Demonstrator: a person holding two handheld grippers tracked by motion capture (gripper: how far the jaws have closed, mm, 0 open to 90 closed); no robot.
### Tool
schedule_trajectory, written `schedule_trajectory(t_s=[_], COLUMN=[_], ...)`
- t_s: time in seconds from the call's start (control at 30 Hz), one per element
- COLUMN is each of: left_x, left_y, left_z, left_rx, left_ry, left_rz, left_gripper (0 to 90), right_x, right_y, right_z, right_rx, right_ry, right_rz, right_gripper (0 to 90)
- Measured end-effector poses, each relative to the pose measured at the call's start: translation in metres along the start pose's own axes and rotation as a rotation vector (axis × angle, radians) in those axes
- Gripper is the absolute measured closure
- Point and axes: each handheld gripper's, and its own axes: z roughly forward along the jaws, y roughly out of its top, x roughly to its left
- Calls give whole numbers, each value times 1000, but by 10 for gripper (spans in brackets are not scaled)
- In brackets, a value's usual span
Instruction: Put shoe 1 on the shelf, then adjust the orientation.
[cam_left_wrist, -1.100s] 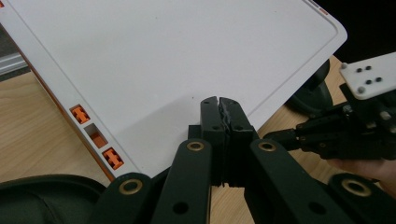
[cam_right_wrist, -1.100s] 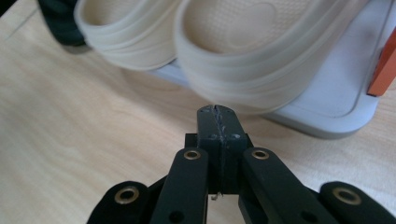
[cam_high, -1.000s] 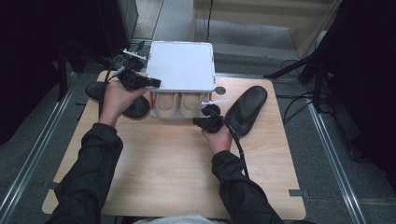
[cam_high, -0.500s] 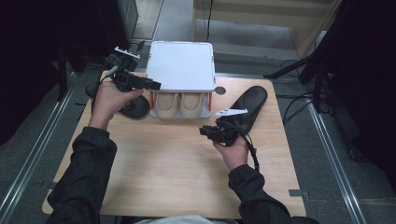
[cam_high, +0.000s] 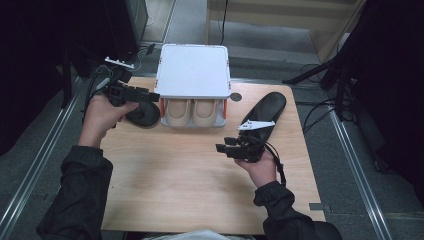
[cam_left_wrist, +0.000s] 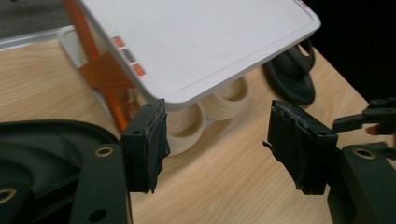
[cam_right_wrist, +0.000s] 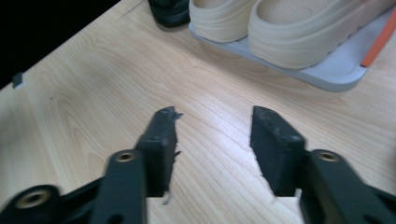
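Inside the white rack, two cream shoes sit side by side.

A light wooden table stands on grey carpeted floor; metal rails run along both sides, dark equipment and cables crowd the edges, and a pale wooden cabinet sits beyond

Centre top of the high view: white rack with orange struts, holding 2 beige shoes. Right and left of it: 2 black shoes. Light wood-grain table. Both grippers black; sleeves dark.
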Motion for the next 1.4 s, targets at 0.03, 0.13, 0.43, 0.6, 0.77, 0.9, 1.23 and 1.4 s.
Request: schedule_trajectory(t_s=[0.03, 0.13, 0.43, 0.6, 0.77, 0.9, 1.23, 1.4], left_x=[1, 2, 15, 26, 35, 47, 59, 68], left_y=[-1, -5, -29, -40, -50, -64, -81, -90], left_z=[-1, -5, -21, -24, -24, -17, 0, 16], left_rx=[2, -1, -24, -16, -13, -13, 9, 30], left_ry=[1, 6, 47, 78, 95, 82, 110, 101], left_rz=[-1, -8, -33, -42, -57, -56, -45, -73], left_gripper=[387, 382, 376, 424, 711, 840, 894, 899], right_x=[-1, -3, -5, -5, -6, -8, -9, -9], right_y=[-1, -3, -12, -17, -21, -23, -28, -28], right_z=[-2, -10, -23, -27, -30, -31, -34, -33], right_rx=[-9, -41, -67, -63, -65, -62, -68, -64], right_ry=[4, 9, -8, -9, -9, -13, -22, -22], right_rz=[3, -6, -48, -51, -40, -33, -18, -22], right_gripper=[498, 508, 469, 467, 471, 477, 484, 487])
